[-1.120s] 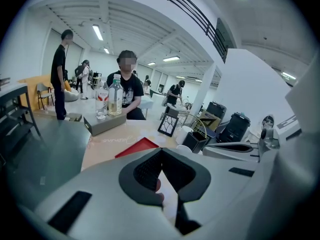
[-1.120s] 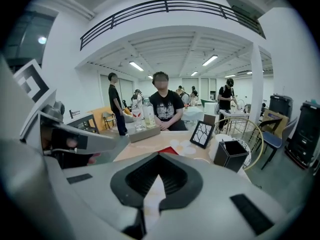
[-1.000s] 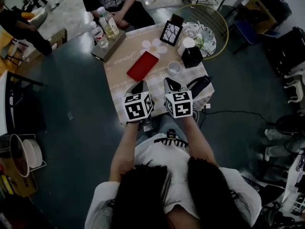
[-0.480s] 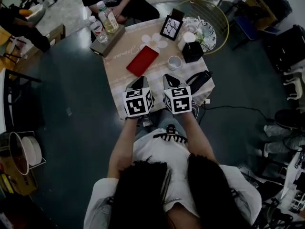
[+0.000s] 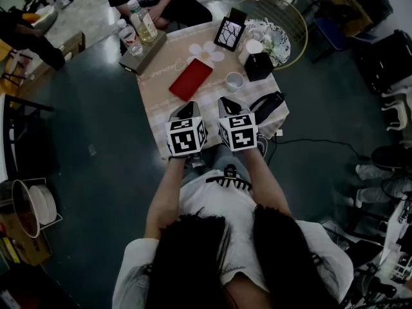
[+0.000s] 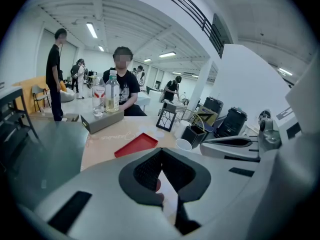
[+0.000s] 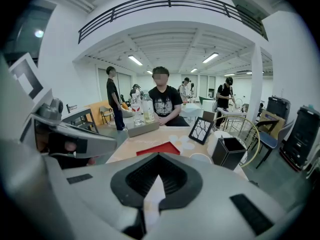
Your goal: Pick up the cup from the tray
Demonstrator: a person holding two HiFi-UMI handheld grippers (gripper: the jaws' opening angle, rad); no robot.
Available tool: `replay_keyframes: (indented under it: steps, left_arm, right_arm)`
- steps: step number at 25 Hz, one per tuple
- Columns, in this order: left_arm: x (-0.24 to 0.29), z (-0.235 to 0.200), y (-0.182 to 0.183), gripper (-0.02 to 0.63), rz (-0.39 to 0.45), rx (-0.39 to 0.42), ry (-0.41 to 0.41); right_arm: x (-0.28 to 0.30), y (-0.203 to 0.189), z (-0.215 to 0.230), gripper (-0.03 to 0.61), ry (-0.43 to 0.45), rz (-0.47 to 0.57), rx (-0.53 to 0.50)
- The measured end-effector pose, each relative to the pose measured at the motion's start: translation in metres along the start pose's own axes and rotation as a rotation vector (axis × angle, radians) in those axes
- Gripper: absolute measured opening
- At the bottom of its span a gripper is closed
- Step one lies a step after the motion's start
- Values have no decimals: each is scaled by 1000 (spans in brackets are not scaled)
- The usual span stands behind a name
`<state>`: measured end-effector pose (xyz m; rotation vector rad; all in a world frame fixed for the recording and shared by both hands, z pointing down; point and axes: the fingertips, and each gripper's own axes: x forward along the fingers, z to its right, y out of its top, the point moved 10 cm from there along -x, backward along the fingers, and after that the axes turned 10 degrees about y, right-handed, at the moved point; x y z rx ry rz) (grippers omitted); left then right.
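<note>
Left gripper [image 5: 188, 112] and right gripper [image 5: 227, 103] hover side by side, tilted down, jaws closed and empty, near the cup [image 5: 235, 80]; neither has moved since earlier.

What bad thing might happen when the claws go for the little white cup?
The right claw is shut, so it might bump the white cup over unless it opens first. The black box stands just beyond the cup, so a reaching claw could knock that too.
</note>
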<state>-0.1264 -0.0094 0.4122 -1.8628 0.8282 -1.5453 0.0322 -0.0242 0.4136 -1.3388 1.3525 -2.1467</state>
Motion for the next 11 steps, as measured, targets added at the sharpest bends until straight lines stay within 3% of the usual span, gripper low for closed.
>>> replay_keyframes:
  steps: [11]
  left_arm:
    - [5, 0, 0, 6, -1, 29, 0]
  right_arm:
    - [4, -4, 2, 6, 5, -16, -6]
